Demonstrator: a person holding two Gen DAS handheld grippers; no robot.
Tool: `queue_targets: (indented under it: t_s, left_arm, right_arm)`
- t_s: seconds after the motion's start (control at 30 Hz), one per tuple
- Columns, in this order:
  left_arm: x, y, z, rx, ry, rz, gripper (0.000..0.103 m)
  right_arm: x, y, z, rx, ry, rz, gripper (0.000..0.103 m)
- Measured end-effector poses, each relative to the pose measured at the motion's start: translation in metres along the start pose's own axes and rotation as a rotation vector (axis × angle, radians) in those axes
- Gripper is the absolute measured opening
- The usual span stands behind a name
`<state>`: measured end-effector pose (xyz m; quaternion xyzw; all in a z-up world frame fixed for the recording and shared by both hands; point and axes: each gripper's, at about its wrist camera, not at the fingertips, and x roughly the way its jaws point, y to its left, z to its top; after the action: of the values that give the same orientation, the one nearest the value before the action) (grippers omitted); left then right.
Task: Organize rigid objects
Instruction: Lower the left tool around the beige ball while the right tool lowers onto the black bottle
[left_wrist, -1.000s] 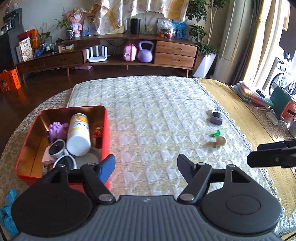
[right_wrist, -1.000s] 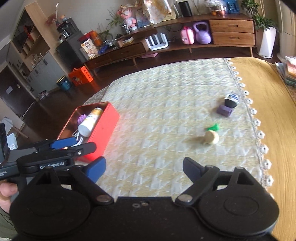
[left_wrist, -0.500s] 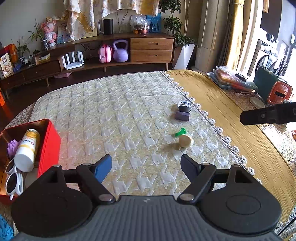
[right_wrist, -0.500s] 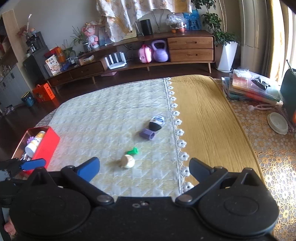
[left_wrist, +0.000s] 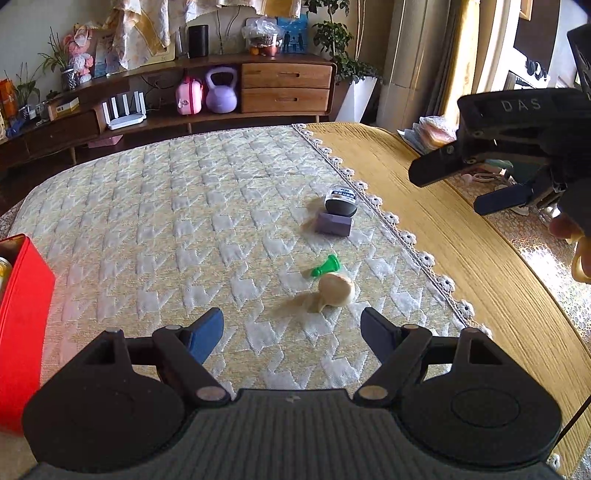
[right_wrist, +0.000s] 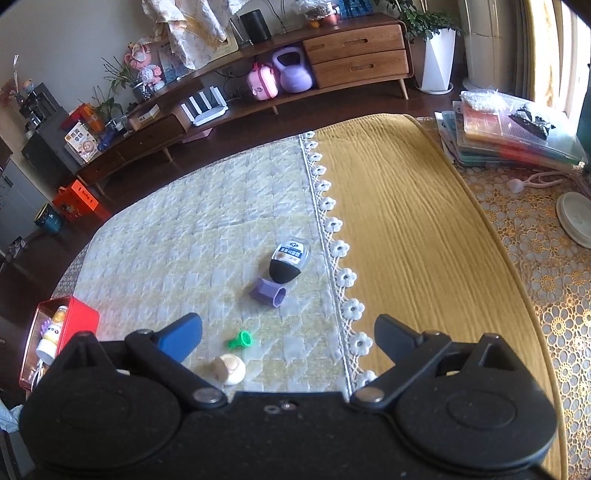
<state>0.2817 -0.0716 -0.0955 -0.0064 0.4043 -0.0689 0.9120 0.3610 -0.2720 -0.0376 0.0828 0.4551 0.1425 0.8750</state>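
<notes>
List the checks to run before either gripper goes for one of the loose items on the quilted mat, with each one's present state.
1. Left gripper open, nothing between its fingers: ok.
2. Right gripper, jaws closing slightly, nothing between them: ok.
3. Beige round piece and green piece apart: cannot tell, they sit very close.
4. Purple block clear of the dark egg-shaped item: not ok, they touch.
5. Red box in view for drop-off: ok.
</notes>
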Motion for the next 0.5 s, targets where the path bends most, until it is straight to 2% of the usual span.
queue_targets:
  t_s: [0.23, 0.5]
  left_arm:
    - [0.021, -0.006, 0.0, 0.003, -0.017, -0.027, 0.081]
    - [0.038, -0.011, 0.0, 0.028, -0.036, -0.04, 0.081]
  right_arm:
    - [0.033, 0.007, 0.024, 0.015, 0.004, -0.023, 0.096]
    - [0.074, 0.013, 0.037, 0.012, 0.036, -0.068, 0.085]
